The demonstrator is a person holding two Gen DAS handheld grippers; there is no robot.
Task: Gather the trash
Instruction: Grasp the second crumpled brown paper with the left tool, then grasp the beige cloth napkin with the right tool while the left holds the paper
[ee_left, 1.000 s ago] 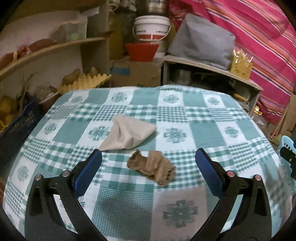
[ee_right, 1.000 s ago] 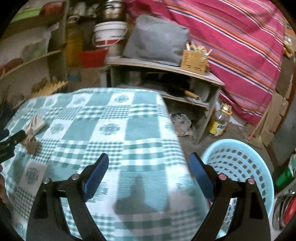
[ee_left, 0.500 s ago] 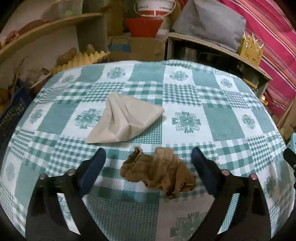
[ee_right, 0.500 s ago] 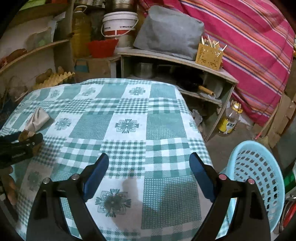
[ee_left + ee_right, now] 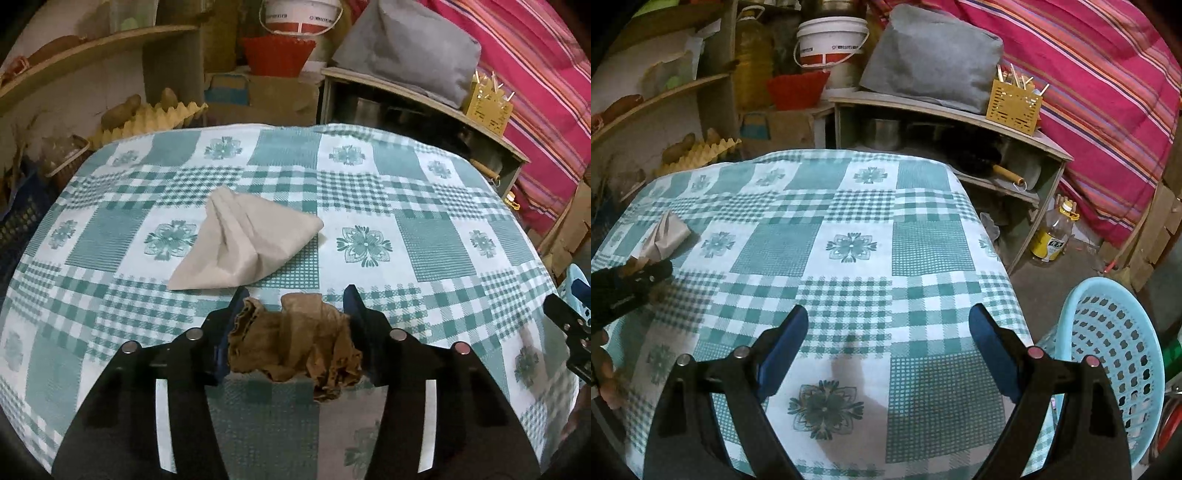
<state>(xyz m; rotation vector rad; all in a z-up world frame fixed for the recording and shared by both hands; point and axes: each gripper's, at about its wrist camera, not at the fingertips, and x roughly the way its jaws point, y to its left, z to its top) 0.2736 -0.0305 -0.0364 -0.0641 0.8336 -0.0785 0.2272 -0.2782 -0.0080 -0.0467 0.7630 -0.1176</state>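
The left claw (image 5: pixel 293 328) has just been closing, and its blue pads now pinch the crumpled brown paper (image 5: pixel 295 343), which lies on the desk (image 5: pixel 436 243) right between them. To do this well, squeeze until the paper cannot slip, then lift straight up. The wad lies sideways, its long way going from one pad to the other. Just past the claw sits a folded grey paper bag (image 5: pixel 247 247), its long way slanting. The right claw (image 5: pixel 888 349) is spread wide and holds nothing. A light blue basket (image 5: pixel 1115 354) waits to its right.
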